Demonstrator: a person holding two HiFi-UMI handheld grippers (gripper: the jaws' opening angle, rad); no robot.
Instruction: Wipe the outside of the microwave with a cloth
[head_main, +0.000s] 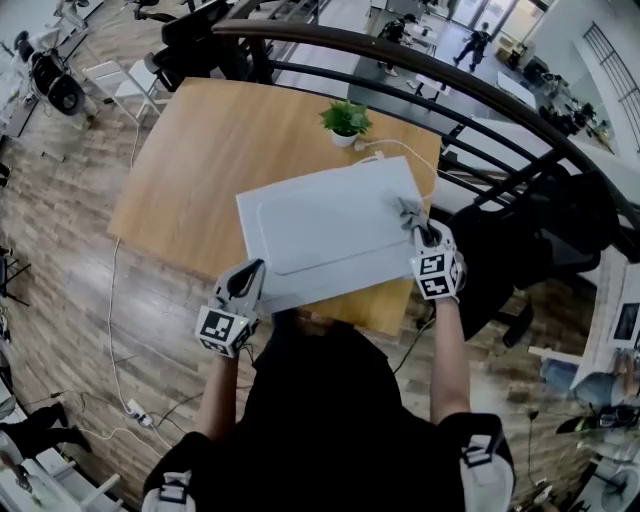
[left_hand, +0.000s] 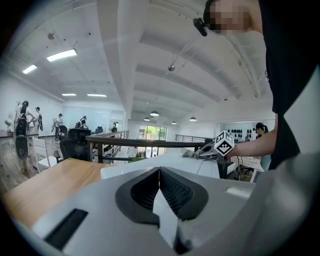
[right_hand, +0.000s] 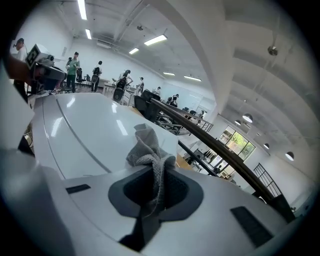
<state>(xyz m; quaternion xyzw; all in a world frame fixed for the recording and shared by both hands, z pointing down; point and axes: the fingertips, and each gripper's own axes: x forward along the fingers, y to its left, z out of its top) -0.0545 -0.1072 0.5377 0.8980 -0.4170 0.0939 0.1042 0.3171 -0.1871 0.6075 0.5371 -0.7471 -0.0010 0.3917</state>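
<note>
Atop a pale grey boxy microwave (head_main: 320, 235) on a wooden table (head_main: 190, 170), the right gripper (right_hand: 156, 182) pinches a grey woven cloth (right_hand: 145, 147), seemingly light and limp, by its bunched end, while the left gripper (left_hand: 159, 187) has its jaws pressed together, empty.

Microwave (head_main: 330, 235) top open — plant (head_main: 346, 120), railing (head_main: 420, 60) beyond.

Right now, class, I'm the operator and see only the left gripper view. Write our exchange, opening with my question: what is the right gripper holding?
Observer: A grey cloth, pinched between the fingers of the right gripper.
Operator: Where is it on the microwave?
Observer: On top of the microwave, at the right edge.
Operator: Anything lying behind it?
Observer: A white cable curving from the far right corner over the wooden table.
</note>
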